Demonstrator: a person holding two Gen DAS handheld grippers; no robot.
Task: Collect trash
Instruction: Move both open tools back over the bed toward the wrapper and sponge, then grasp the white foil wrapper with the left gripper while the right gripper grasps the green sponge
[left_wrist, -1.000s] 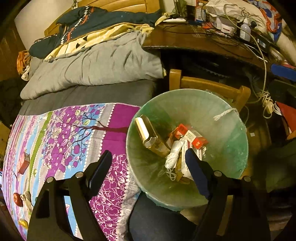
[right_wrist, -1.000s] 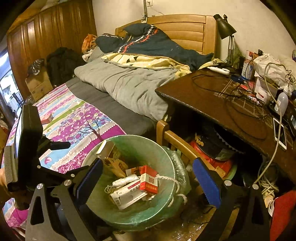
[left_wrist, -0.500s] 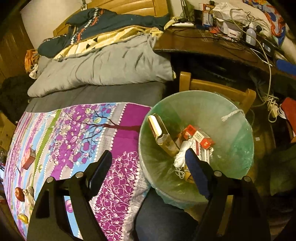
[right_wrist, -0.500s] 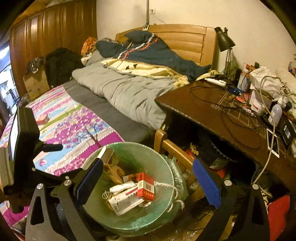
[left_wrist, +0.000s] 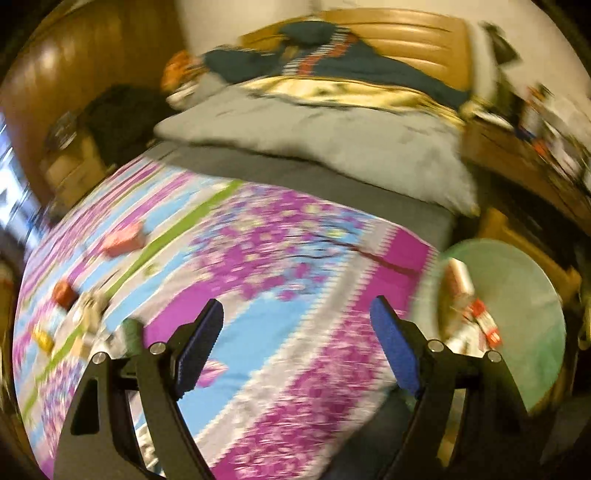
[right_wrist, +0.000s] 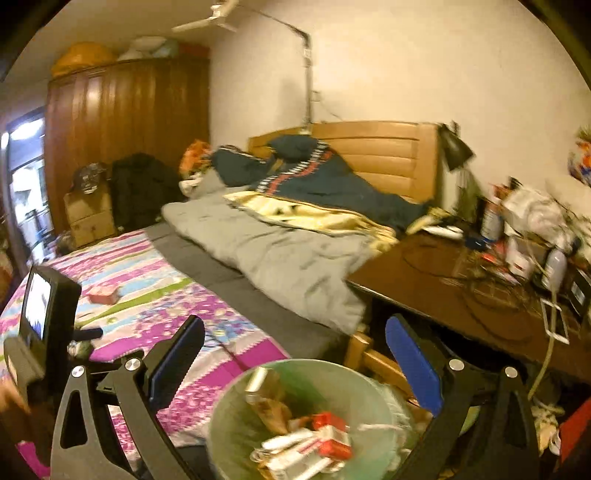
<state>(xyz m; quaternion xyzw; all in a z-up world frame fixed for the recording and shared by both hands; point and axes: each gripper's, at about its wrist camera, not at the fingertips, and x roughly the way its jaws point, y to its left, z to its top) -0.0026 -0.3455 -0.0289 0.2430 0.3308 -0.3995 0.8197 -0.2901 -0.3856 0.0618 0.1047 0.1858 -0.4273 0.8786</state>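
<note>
A green bin beside the bed holds boxes and wrappers; it also shows in the right wrist view. My left gripper is open and empty above the purple floral bedspread. A pink box, a dark red piece and several small scraps lie on the spread at the left. My right gripper is open and empty above the bin. The pink box shows there too.
A grey duvet and dark blanket cover the bed's head end. A cluttered dark desk stands right of the bed, with a wooden chair behind the bin. A wardrobe stands at the far left.
My left gripper has swung left from over the bin to over the bedspread; its view is blurred. My right gripper has lifted and tilted up, so the bin sits lower in its view.
</note>
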